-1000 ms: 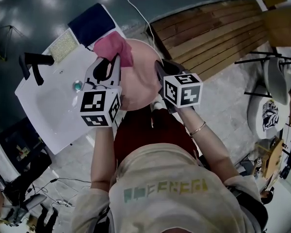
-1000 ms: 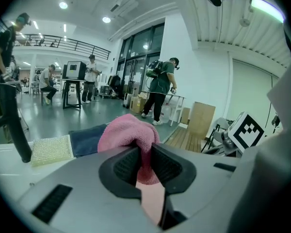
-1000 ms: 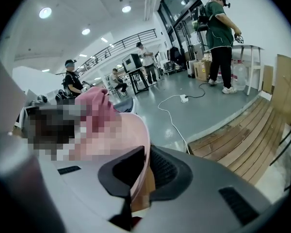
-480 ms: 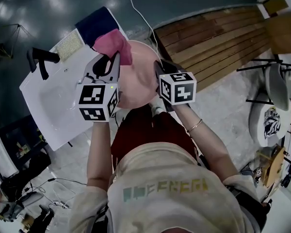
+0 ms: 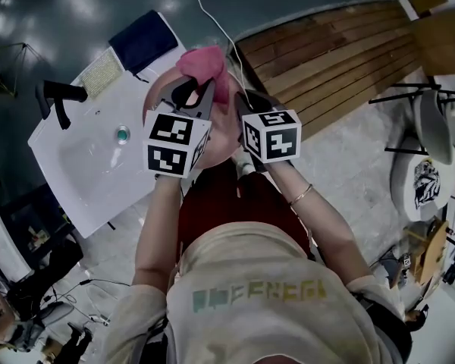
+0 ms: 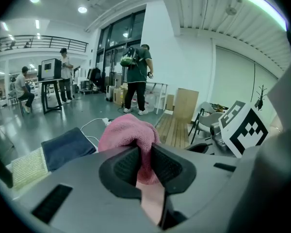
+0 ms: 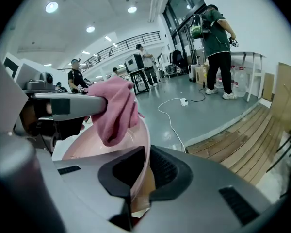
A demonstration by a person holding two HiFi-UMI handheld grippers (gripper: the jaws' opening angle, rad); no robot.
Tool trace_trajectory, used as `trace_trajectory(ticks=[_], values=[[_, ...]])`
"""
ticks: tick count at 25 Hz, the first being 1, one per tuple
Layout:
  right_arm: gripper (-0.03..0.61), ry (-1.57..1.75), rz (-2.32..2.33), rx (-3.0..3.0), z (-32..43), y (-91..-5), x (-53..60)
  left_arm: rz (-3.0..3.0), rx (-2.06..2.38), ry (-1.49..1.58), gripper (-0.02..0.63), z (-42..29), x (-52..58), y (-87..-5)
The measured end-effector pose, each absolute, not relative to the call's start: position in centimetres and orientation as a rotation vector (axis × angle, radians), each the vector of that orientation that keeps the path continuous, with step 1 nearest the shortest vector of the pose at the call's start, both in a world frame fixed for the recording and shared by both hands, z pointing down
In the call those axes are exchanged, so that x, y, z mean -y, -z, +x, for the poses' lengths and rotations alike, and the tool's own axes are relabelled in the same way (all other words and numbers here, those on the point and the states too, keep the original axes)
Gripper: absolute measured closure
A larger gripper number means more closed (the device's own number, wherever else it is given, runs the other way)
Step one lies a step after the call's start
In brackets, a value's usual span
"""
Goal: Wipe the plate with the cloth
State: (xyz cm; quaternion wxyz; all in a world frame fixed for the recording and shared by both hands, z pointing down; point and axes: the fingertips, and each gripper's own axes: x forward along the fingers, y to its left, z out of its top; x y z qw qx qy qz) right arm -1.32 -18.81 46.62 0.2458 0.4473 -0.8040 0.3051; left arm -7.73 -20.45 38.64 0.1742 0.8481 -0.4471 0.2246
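Note:
A pink plate is held up in the air, tilted, with my right gripper shut on its rim. My left gripper is shut on a pink cloth, which bunches out beyond the jaws. The cloth lies against the plate's upper part near the far rim. Both grippers sit side by side in front of the person's chest, with their marker cubes facing the head view.
A white sink with a black tap and a drain stands at the left. A dark blue cloth and a yellow sponge lie on its far edge. Wooden decking is at the right. People stand in the hall behind.
My left gripper has moved right and up with the cloth, from the plate's left edge to its upper middle. The right gripper and plate have barely shifted.

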Motion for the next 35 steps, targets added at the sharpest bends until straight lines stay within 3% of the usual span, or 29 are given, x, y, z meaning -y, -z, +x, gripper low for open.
trace_trajectory(ticks=[12, 35], values=[[0.515, -0.831, 1.235, 2.198, -0.8, -46.4, 18.8, 2.374, 1.178, -0.857, 0.548, -6.0, 20.6, -42.8], [0.515, -0.813, 1.216, 2.203, -1.1, -46.3, 19.0, 2.161, 1.389, -0.909, 0.548, -14.1, 19.5, -44.0]])
